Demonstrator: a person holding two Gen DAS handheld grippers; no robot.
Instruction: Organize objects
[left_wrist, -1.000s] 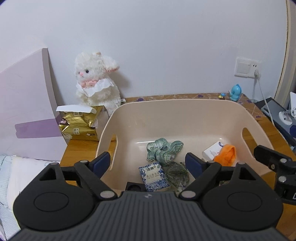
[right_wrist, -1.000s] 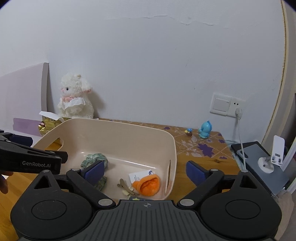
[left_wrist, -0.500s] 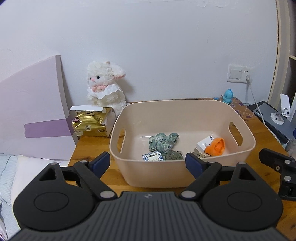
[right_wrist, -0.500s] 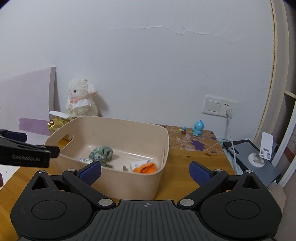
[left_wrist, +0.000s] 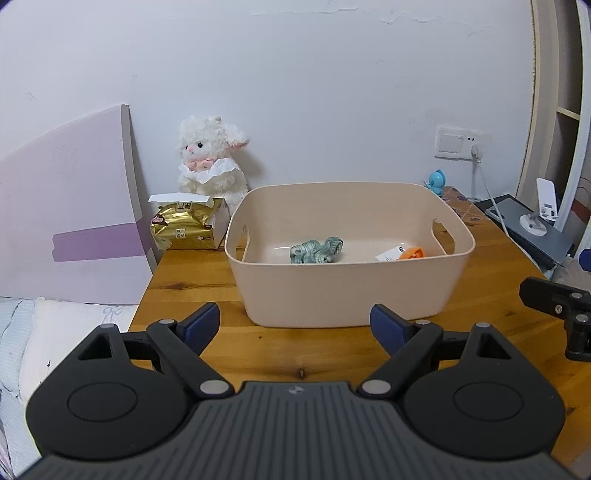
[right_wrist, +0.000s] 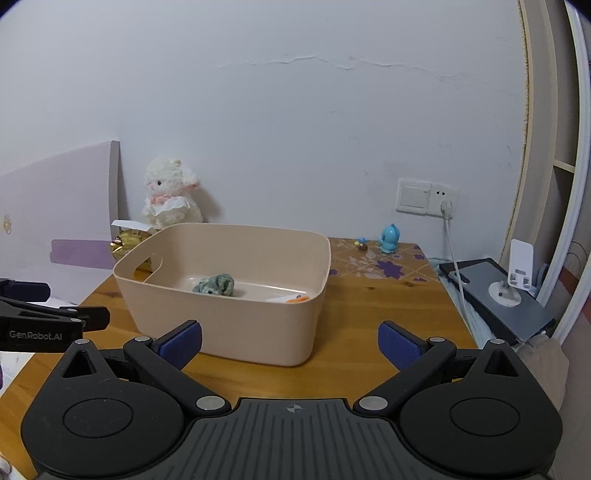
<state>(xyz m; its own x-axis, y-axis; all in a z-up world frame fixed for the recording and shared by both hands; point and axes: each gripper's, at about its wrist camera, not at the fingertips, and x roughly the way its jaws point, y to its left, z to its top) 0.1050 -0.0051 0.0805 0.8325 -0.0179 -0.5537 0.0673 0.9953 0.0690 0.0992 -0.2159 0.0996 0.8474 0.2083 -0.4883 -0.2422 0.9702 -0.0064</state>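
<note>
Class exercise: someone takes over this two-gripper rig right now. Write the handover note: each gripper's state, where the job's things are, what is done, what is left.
Left gripper: open, empty, in front of the beige bin.
Right gripper: open, empty, also facing the bin from the near side.
In the bin: a green fabric scrunchie, an orange item and a white card; anything lower is hidden by the near wall.
Done, by the look of it: those items are binned.
Possibly left: the gold tissue pack, plush lamb and blue figurine stand on the wooden table outside the bin; whether they belong inside is unclear.
</note>
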